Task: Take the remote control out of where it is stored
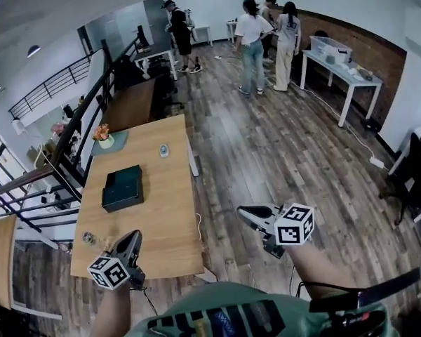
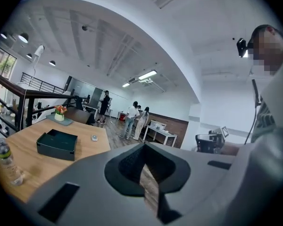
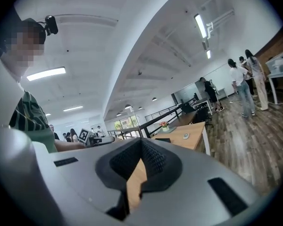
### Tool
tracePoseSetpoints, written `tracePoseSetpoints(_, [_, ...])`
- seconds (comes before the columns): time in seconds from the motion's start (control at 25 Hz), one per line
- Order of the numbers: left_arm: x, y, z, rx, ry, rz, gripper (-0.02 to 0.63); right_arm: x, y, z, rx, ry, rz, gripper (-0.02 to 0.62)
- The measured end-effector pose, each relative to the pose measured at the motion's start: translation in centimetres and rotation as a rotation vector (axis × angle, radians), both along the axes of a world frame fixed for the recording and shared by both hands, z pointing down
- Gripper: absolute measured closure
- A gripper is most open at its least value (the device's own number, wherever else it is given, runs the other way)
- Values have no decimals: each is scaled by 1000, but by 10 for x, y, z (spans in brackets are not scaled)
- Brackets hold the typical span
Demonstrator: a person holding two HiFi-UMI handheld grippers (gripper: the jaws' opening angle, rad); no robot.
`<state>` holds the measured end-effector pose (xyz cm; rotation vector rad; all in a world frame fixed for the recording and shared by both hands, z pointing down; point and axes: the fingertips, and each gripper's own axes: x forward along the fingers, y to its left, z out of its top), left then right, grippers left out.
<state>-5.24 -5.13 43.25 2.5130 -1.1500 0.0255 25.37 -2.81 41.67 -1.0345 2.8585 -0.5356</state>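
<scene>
Left gripper and right gripper are held pinched shut, empty, guess because the dark box at 12 o'clock isn't reached yet.

An open-plan office: wooden desks, black office chairs, a white worktable, mezzanine railing, brick wall.

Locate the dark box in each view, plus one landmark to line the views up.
Head view: box left of centre, mid-way along the table.
Left gripper view: box lower left, open top showing.
Right gripper view: only a dark sliver just right of centre, probably the box.
Shared landmark: flower pot at the table's far end.
</scene>
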Motion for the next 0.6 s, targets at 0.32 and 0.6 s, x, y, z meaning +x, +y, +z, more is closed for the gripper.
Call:
tracePoseSetpoints(0.32, [-69,85,-15,58,63,52,603,-92,29,-11,-25,-13,-40,589])
tracePoseSetpoints(0.6, [-175,145,-21,94,88,114,603,-195,69,-18,-32,-52,5,589])
